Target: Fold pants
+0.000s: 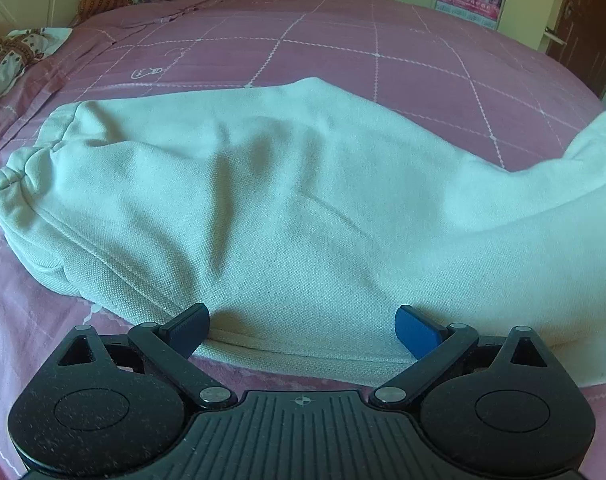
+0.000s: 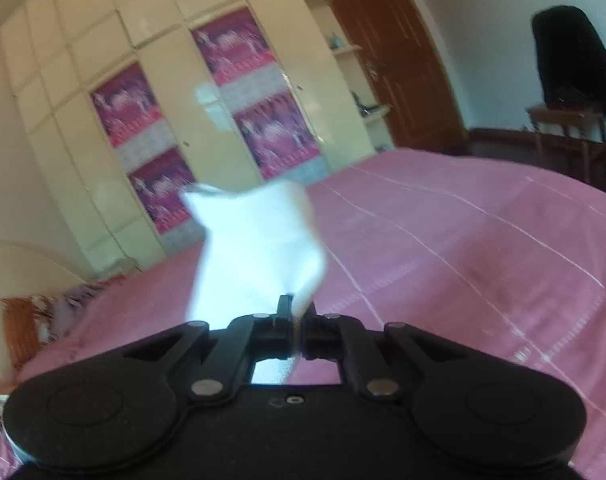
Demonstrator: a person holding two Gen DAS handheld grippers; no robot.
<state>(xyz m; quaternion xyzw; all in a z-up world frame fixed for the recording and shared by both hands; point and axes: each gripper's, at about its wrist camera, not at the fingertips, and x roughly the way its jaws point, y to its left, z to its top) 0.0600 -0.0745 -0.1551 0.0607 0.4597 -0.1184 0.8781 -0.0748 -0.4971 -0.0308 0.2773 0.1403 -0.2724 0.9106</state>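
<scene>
Pants (image 1: 283,208) lie lengthwise across your wide-open, empty left gripper (image 1: 303,330), cuffs leftward, while your right gripper (image 2: 297,312), clamped on white fabric, holds the opposite end raised.

White pants (image 1: 287,208) across pink bedspread (image 1: 343,40); left tool (image 1: 303,330) open at hem.

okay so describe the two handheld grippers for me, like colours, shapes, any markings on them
Both are matte black. The left gripper has two round side discs, angled linkage arms with silver pivot pins, a ribbed centre plate bearing a small crosshair mark, and blue pads on its jaws. The right gripper shares the discs, arms and pins, with black jaws. No cables or sleeves show.
</scene>
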